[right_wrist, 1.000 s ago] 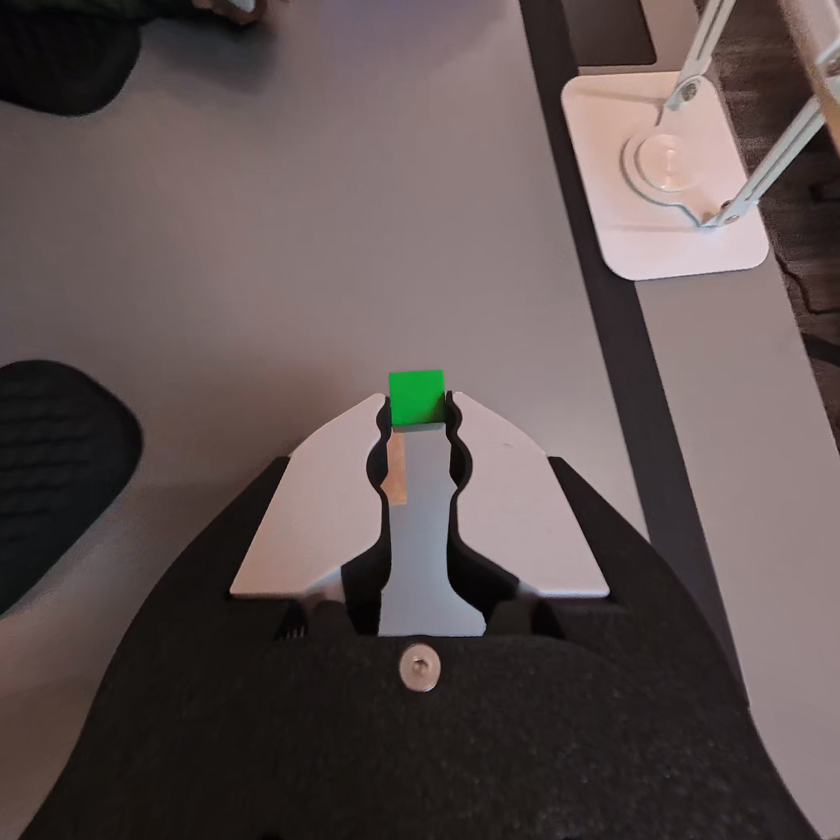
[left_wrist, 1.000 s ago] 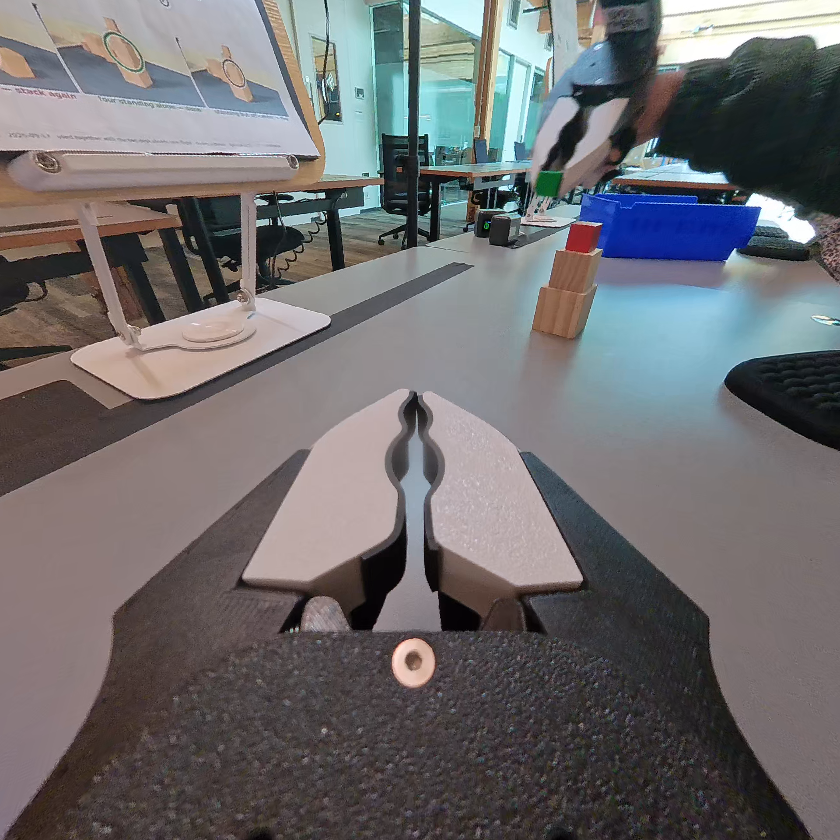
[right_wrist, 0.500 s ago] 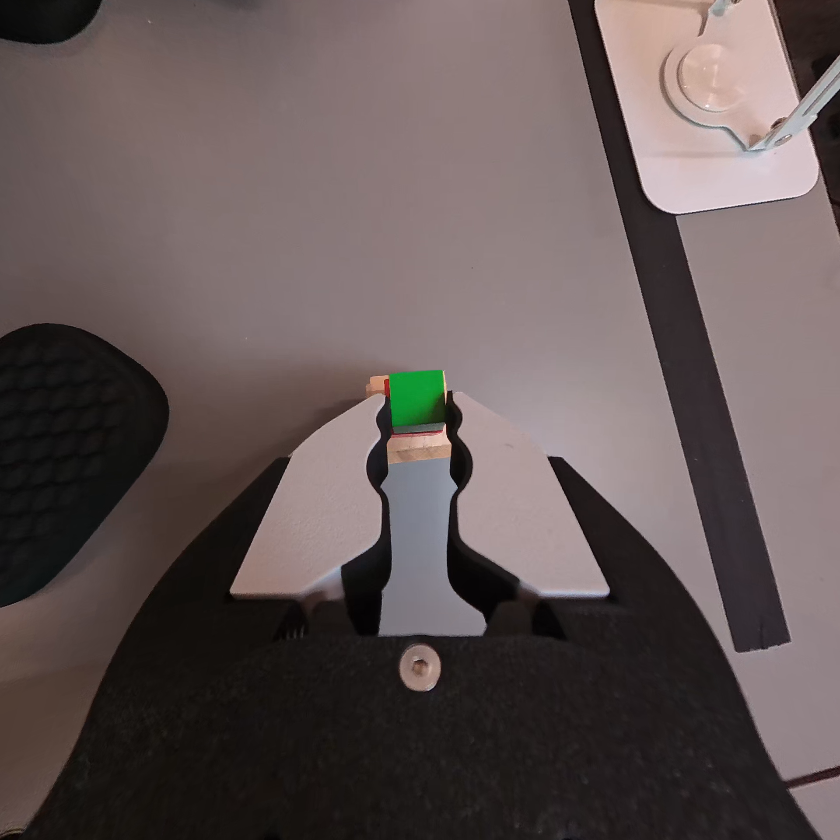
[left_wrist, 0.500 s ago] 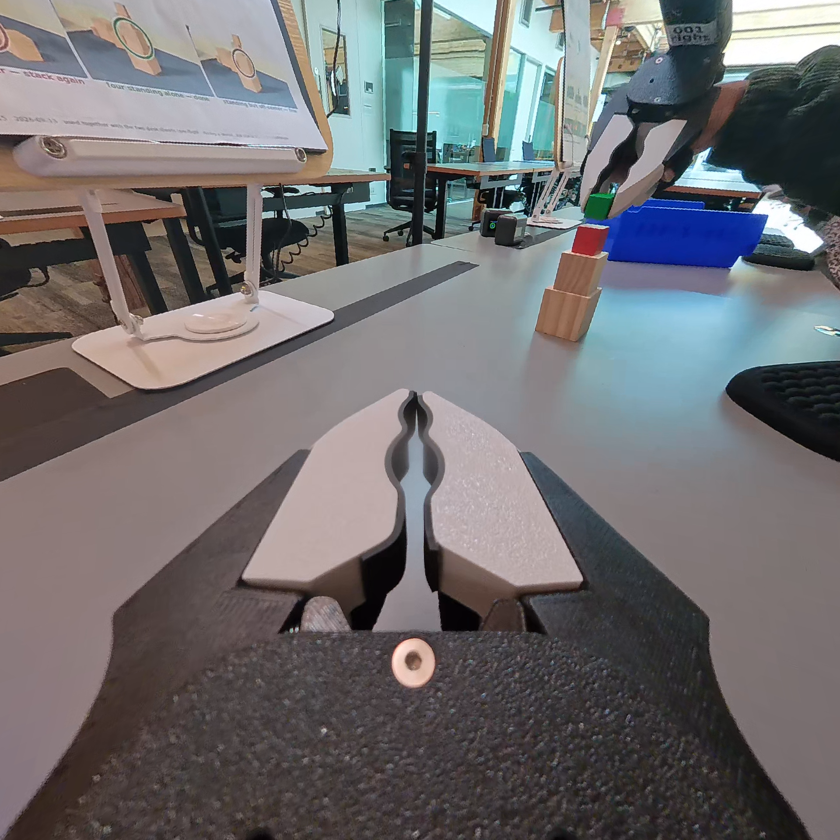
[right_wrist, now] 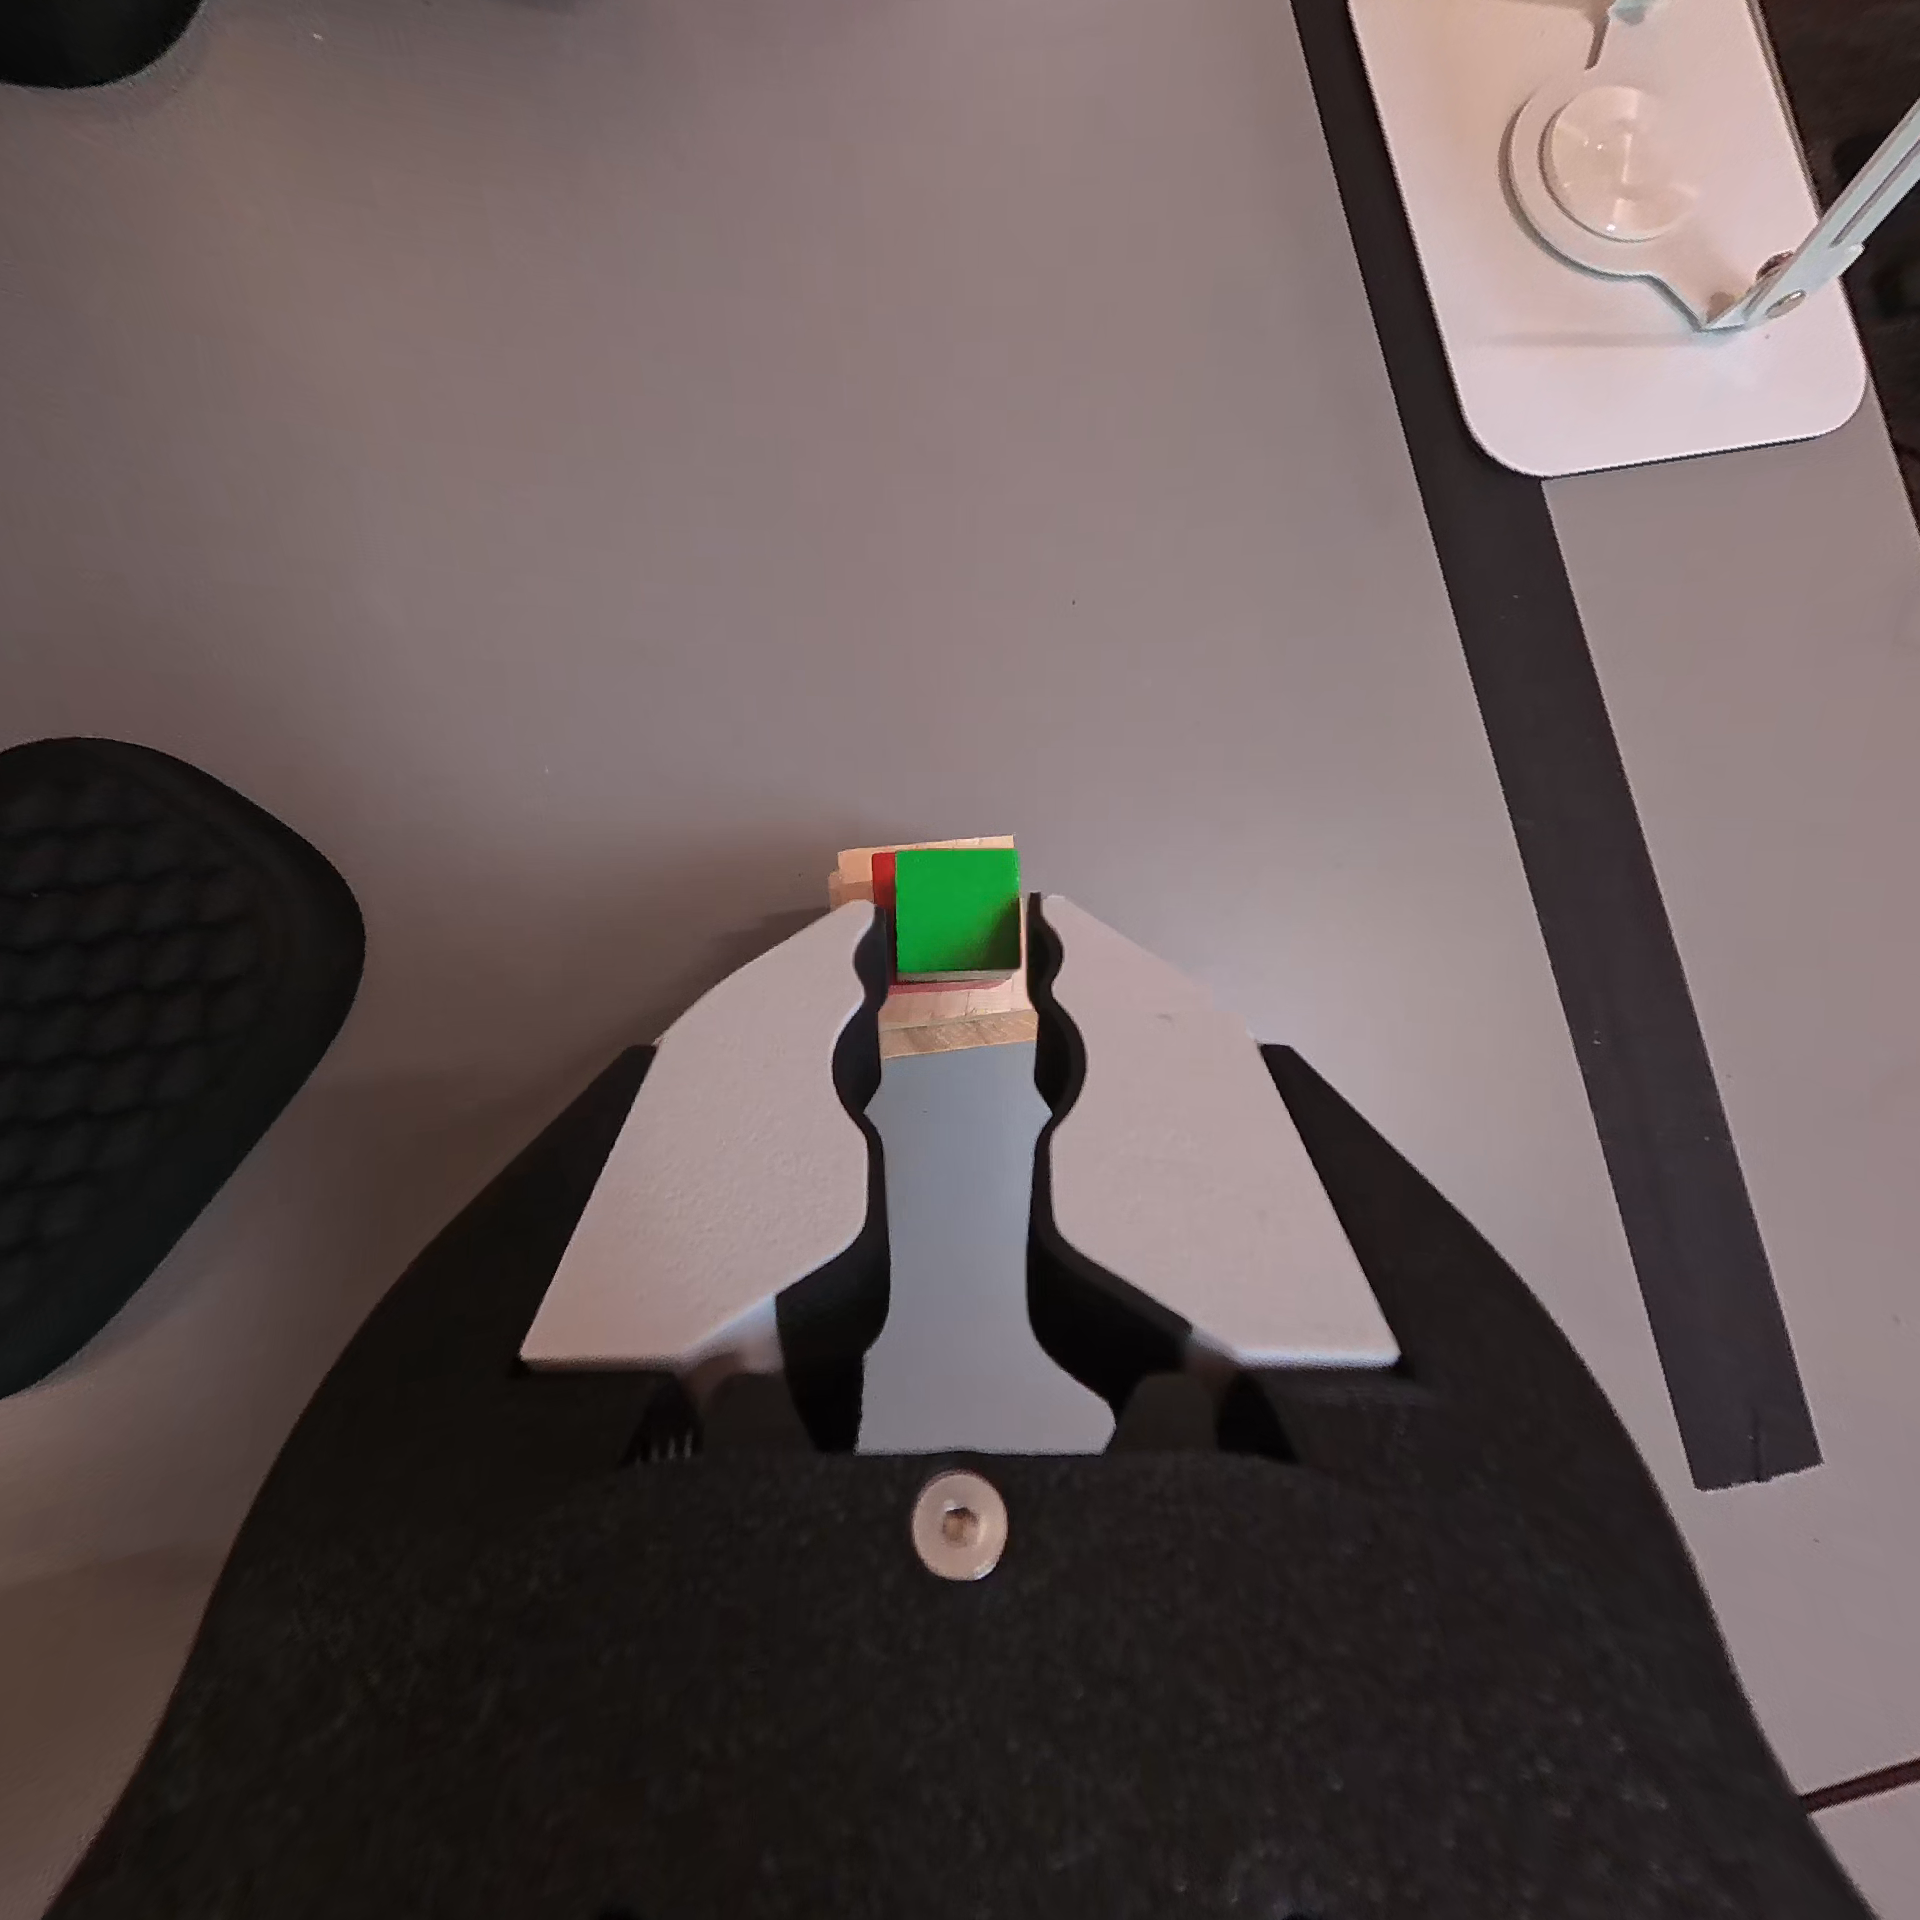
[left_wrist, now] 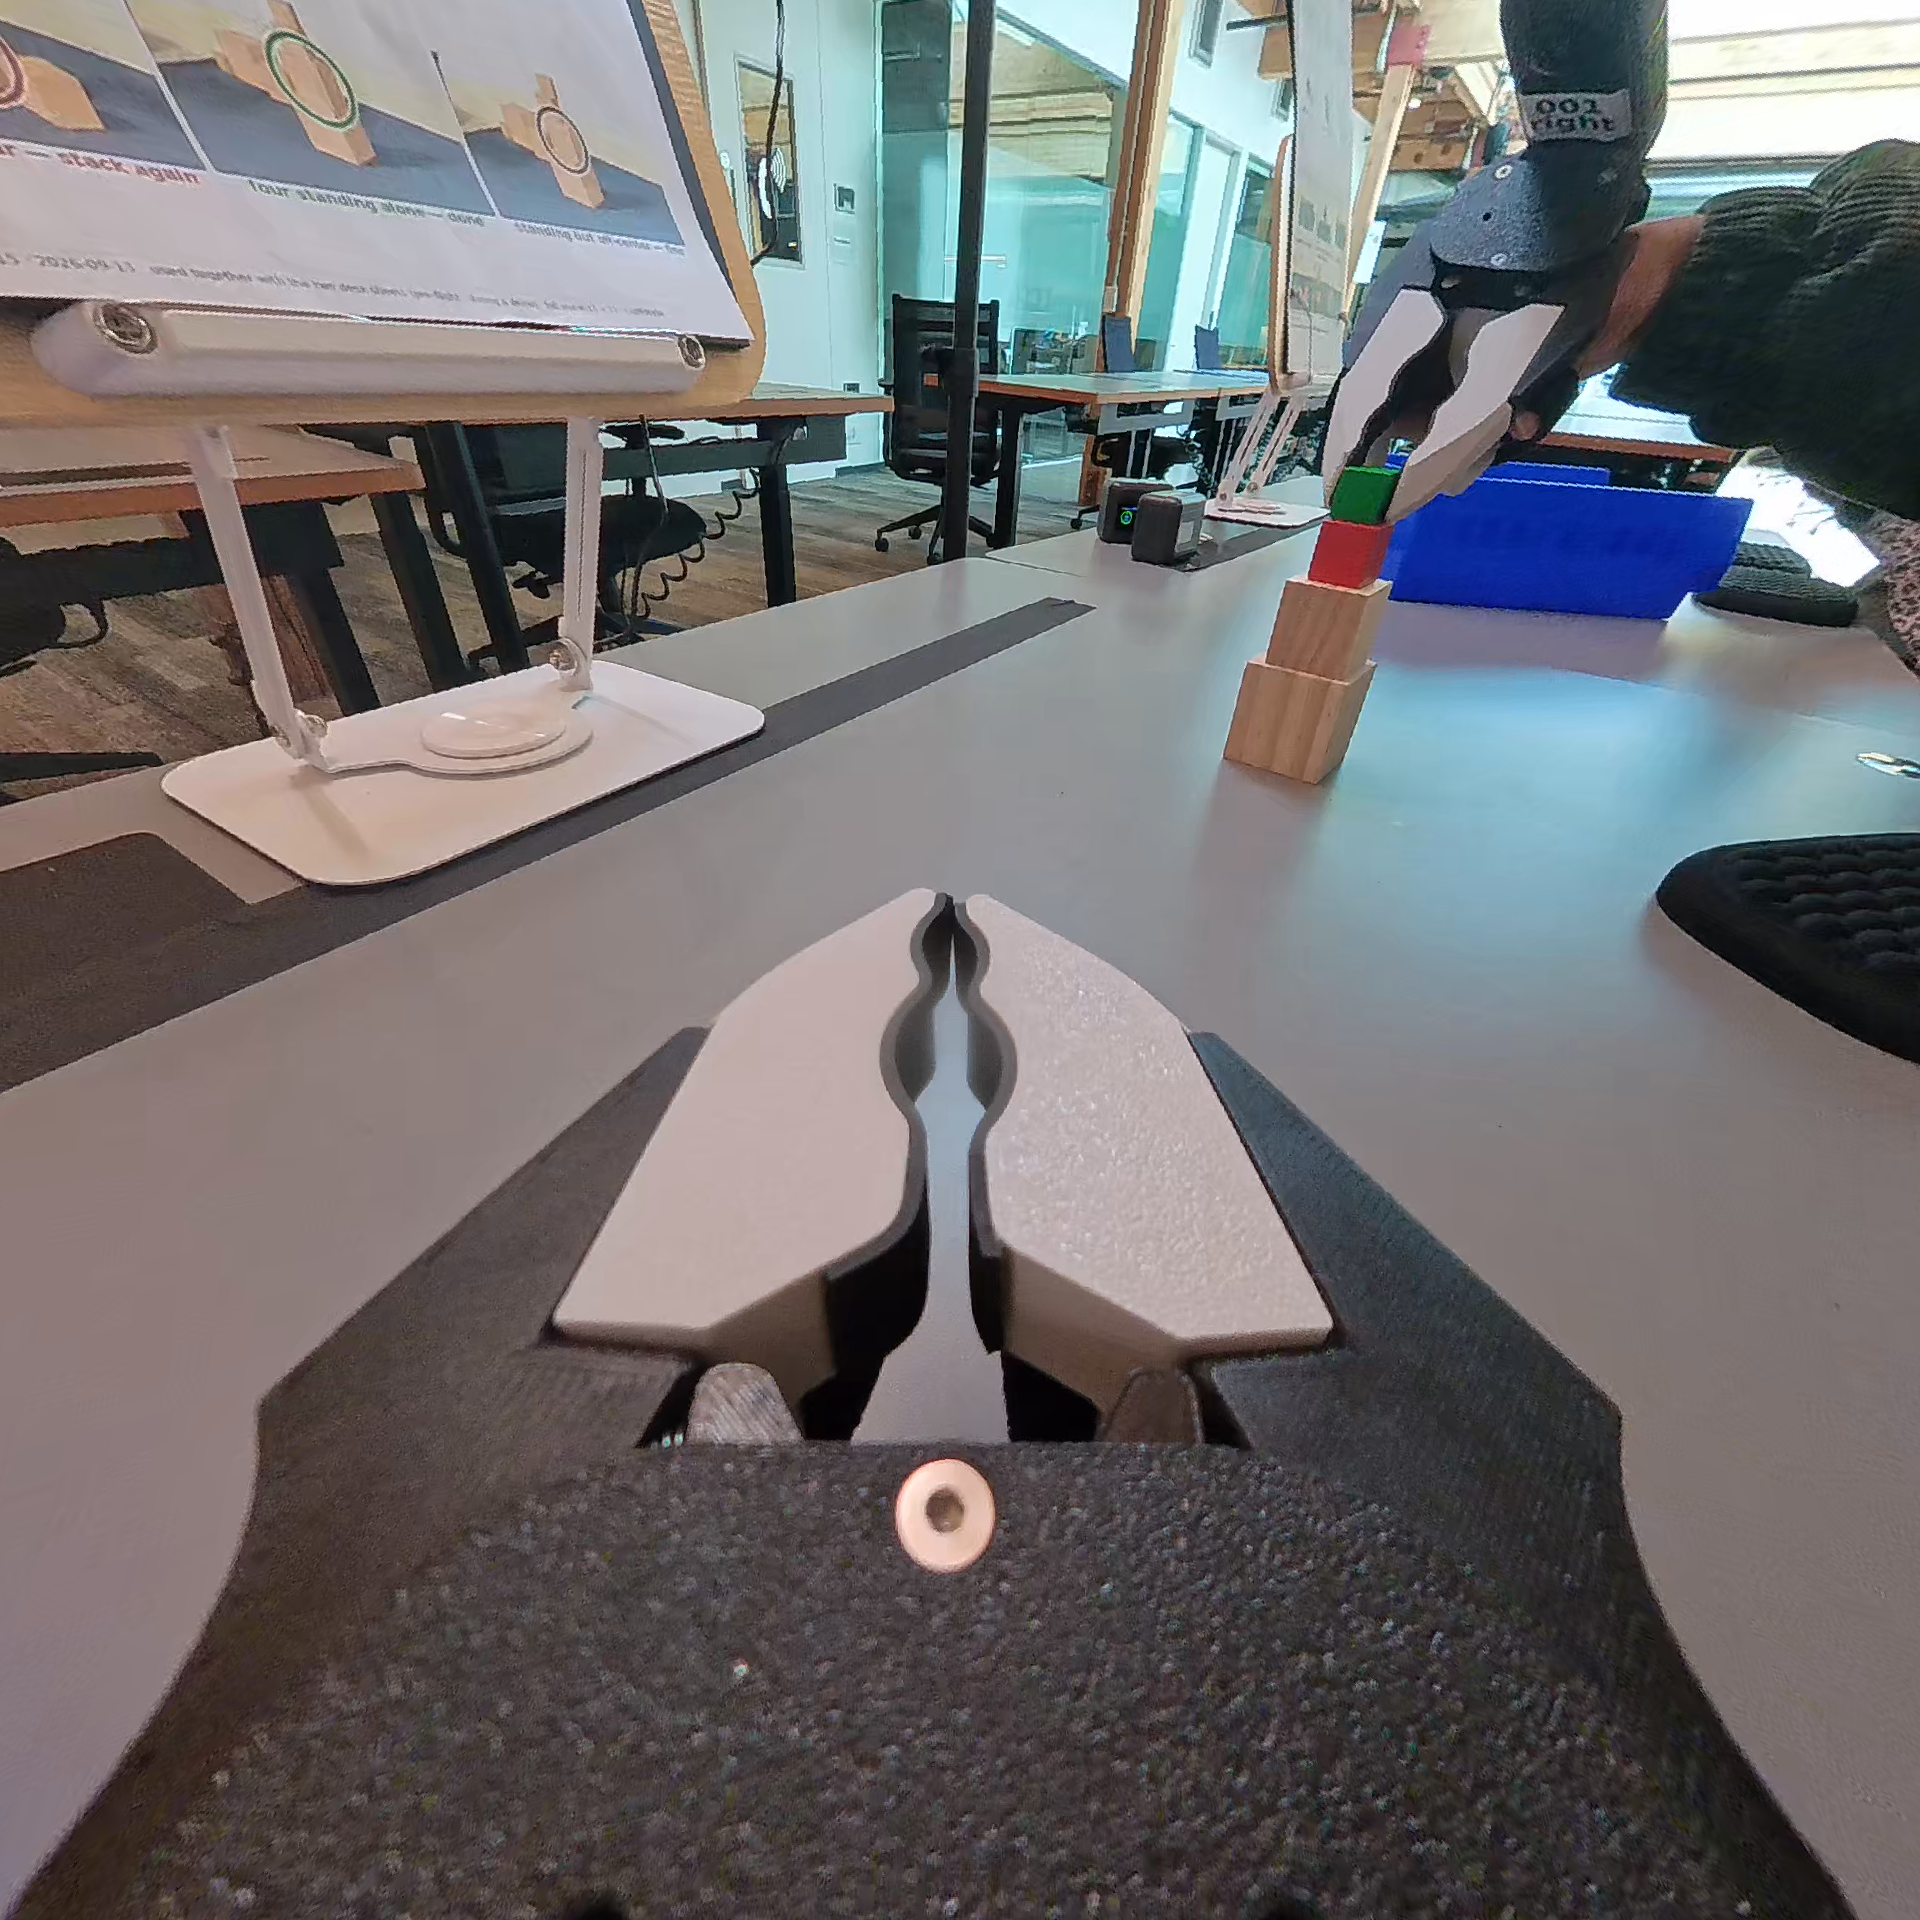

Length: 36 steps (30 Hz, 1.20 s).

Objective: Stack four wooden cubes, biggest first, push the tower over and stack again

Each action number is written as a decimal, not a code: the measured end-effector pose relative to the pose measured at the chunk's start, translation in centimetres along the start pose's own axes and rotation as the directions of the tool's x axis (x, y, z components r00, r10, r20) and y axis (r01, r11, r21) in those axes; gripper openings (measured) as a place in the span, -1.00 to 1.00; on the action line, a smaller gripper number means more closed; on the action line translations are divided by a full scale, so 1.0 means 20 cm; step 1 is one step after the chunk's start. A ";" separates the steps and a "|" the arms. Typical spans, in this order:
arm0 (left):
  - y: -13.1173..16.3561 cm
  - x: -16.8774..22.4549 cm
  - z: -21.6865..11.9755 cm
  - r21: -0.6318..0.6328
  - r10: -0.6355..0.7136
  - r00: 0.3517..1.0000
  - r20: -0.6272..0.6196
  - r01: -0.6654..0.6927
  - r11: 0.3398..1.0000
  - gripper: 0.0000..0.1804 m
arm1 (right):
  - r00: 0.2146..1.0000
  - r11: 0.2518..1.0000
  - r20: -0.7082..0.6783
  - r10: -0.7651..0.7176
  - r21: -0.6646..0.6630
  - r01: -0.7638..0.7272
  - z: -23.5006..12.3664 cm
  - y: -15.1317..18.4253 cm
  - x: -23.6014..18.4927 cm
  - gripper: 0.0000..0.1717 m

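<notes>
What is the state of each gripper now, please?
Left gripper: closed, holding nothing.
Right gripper: closed on the green cube, above the red cube.

1. An open-plan office was shown: rows of desks with black swivel chairs were seen behind the grey counter.
2. Glass partition walls and timber posts were visible beyond.
3. Wood-look flooring was laid throughout.
</notes>
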<state>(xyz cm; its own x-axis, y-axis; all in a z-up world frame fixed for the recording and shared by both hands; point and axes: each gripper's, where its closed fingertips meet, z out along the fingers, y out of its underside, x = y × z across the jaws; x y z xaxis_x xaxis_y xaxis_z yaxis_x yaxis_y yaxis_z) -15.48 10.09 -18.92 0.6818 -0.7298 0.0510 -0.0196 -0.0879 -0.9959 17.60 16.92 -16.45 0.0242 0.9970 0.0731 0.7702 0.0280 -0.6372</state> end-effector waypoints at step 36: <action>-0.07 -0.01 -0.04 0.067 0.057 0.996 0.066 -0.061 0.996 -1.00 | 0.355 0.696 -0.622 0.698 0.705 -0.133 -0.33 0.00 0.08 -1.00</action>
<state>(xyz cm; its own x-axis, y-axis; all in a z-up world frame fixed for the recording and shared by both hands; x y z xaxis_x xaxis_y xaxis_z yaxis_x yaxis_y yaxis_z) -16.13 9.90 -17.43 0.7265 -0.6871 -0.0109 -0.0127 0.0025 -0.9999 21.94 18.11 -11.31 0.9426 0.3287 0.0585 0.0835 -0.0624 -0.9945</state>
